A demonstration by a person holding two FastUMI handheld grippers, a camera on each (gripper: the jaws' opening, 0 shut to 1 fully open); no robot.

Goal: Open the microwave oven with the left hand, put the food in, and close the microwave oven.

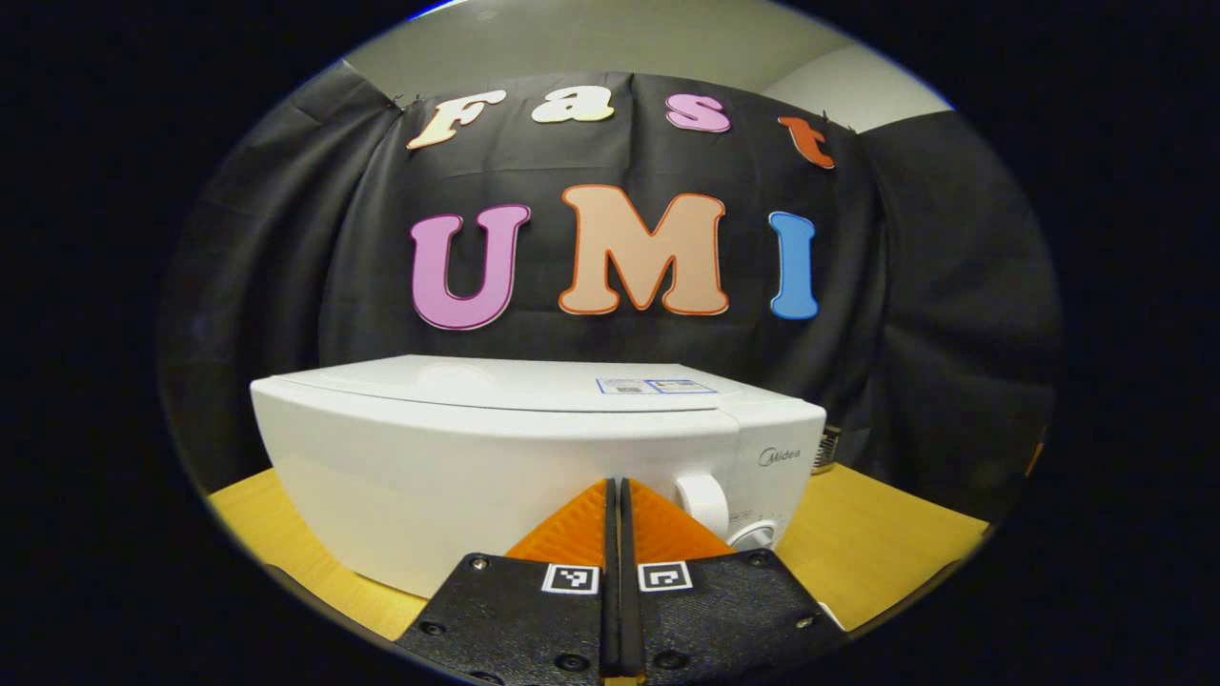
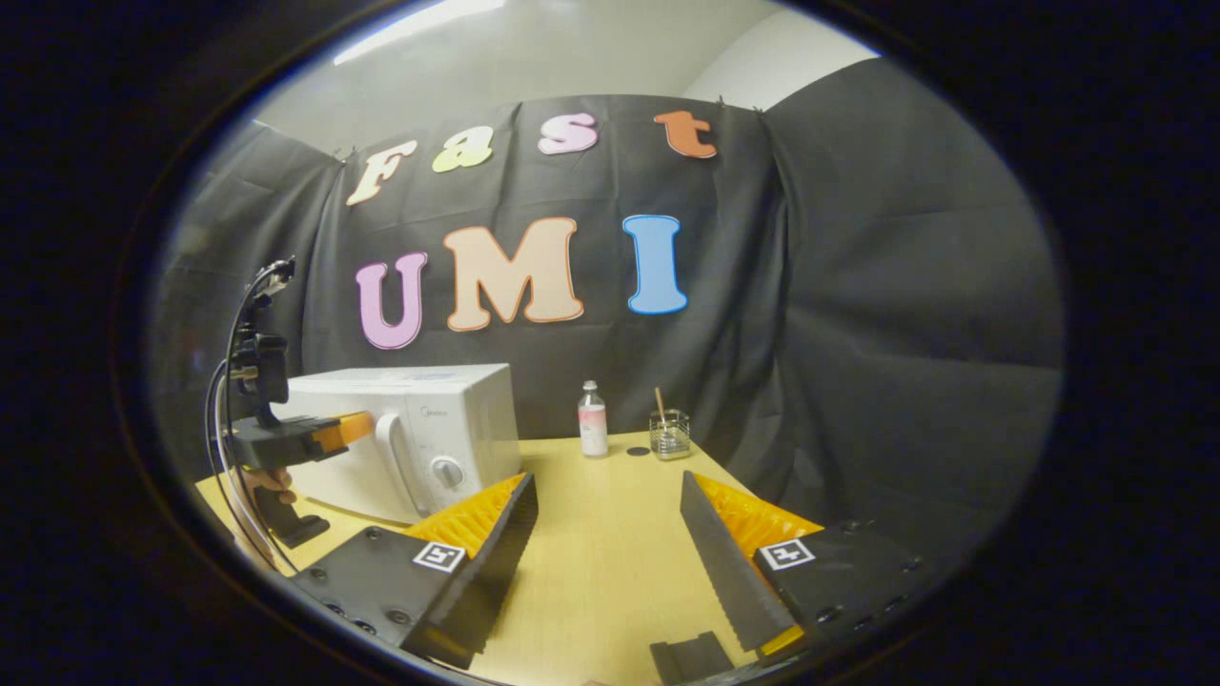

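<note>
Left hand-held gripper [image 1: 615, 495] is seen pressed together at lower centre, facing the closed microwave [image 1: 457, 467]. Right hand-held gripper [image 2: 610, 505] is held apart over the worktop [image 2: 600, 553].

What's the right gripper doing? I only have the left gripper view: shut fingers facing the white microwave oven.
Observer: The right gripper is open over the yellow wooden table, holding nothing.
Operator: Anything right of the microwave?
Observer: A small clear bottle with a pink label and a glass jar with a stick in it stand near the back wall.
Operator: Left gripper on the handle?
Observer: The left gripper has its tips right beside the white microwave oven's vertical handle; I can't tell whether they touch.
</note>
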